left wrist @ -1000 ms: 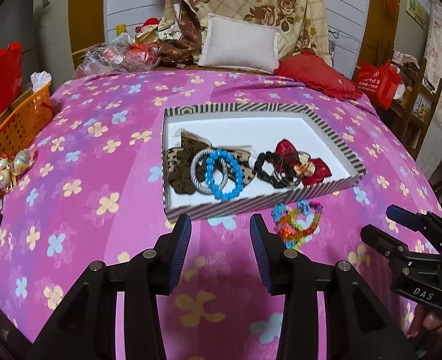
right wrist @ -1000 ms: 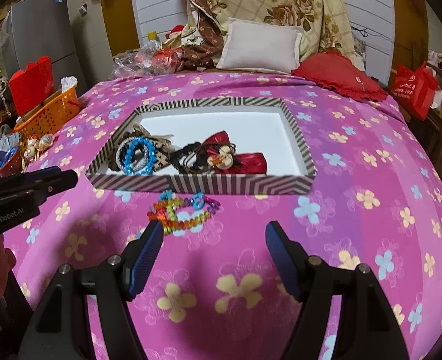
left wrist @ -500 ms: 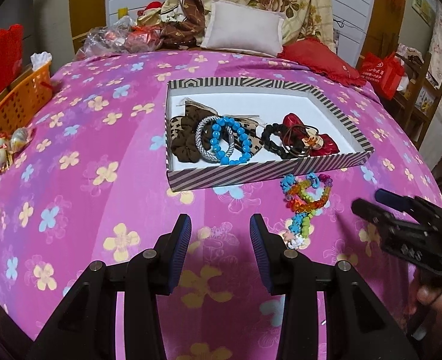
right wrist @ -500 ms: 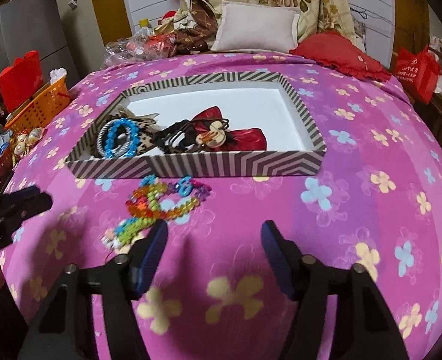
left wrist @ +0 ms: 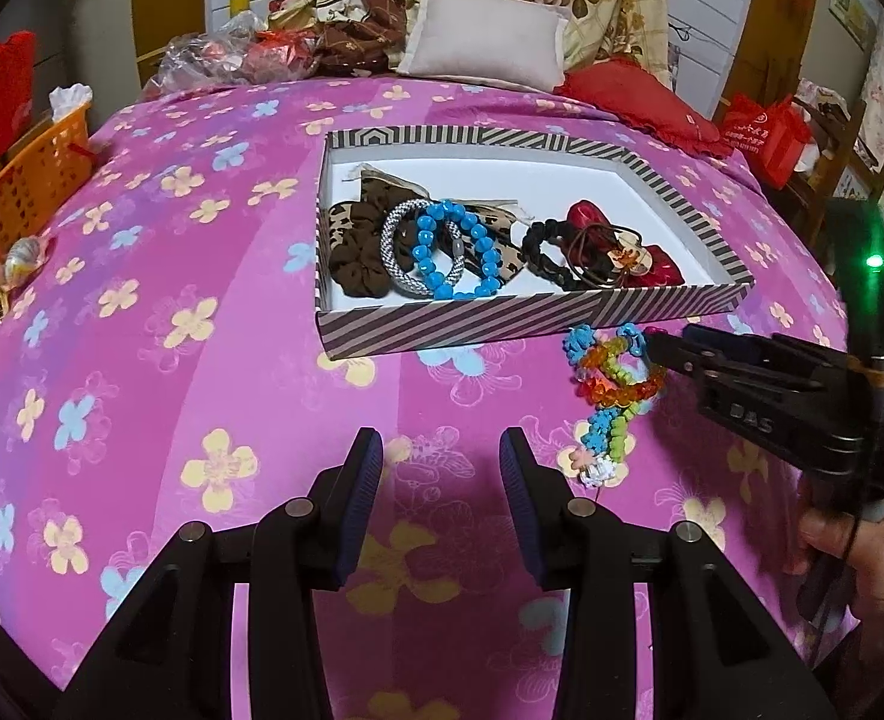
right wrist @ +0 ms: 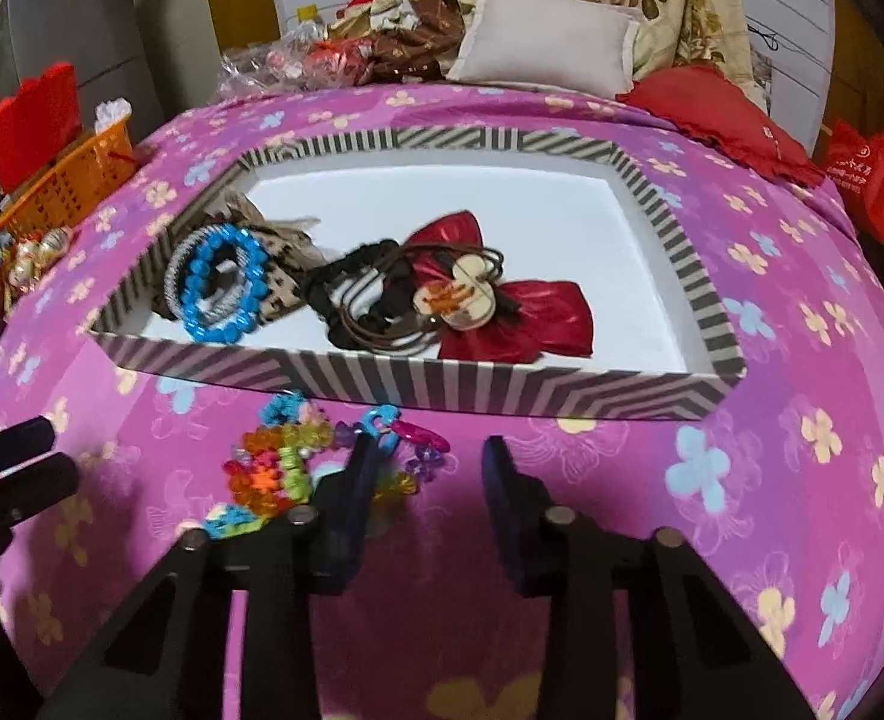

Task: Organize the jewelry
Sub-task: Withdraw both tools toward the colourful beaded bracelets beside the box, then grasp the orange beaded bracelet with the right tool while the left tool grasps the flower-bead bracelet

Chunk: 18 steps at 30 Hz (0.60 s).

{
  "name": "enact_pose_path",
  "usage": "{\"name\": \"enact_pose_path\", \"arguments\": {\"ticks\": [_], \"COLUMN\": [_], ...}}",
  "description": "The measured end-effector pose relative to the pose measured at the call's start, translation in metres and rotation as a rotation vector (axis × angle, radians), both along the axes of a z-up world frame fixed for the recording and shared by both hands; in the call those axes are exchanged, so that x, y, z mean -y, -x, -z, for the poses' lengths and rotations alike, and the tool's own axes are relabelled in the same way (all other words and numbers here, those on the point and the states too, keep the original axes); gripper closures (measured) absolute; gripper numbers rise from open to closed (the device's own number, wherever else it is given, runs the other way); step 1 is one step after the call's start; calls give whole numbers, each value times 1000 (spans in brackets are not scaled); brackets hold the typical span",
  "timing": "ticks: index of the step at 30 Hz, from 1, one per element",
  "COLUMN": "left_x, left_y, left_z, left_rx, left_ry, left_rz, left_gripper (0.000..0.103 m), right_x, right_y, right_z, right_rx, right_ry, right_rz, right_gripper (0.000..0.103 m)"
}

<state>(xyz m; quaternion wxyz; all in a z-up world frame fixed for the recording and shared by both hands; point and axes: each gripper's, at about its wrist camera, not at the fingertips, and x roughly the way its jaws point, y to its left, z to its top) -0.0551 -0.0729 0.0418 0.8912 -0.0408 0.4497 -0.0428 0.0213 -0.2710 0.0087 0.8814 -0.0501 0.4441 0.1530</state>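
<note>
Right tongs (right wrist: 427, 474) closing around the multicoloured plastic bead bracelet (right wrist: 280, 468) at lower left, not yet pinching, to box it; left tongs (left wrist: 440, 468) spread, idle

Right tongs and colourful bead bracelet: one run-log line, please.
right tongs: closing on colourful bead bracelet | bracelet: on bedspread, outside striped tray | left tongs: open, empty

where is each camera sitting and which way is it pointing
Left wrist: on the left gripper, looking forward and down over the pink bedspread at the striped tray; its own two fingers show with nothing between them, plus the right gripper and a hand.
Right wrist: on the right gripper, looking forward and down at the bead bracelet, jaws just closing around part of it; the left gripper shows at the left edge.
Shared: tray, bracelet, bedspread, orange basket, pillows.
</note>
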Motion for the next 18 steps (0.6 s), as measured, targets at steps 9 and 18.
{"name": "enact_pose_path", "arguments": {"ticks": [9, 18], "left_x": [6, 26], "left_y": [-4, -7], "left_z": [5, 4], "left_rx": [-22, -28], "left_ry": [37, 87], "left_rz": [29, 103], "left_gripper": [81, 79], "right_x": [19, 52], "right_y": [9, 10], "right_z": [-1, 2], "right_rx": [23, 3], "right_ry": [-7, -29], "right_rz": [24, 86], "right_gripper": [93, 94]}}
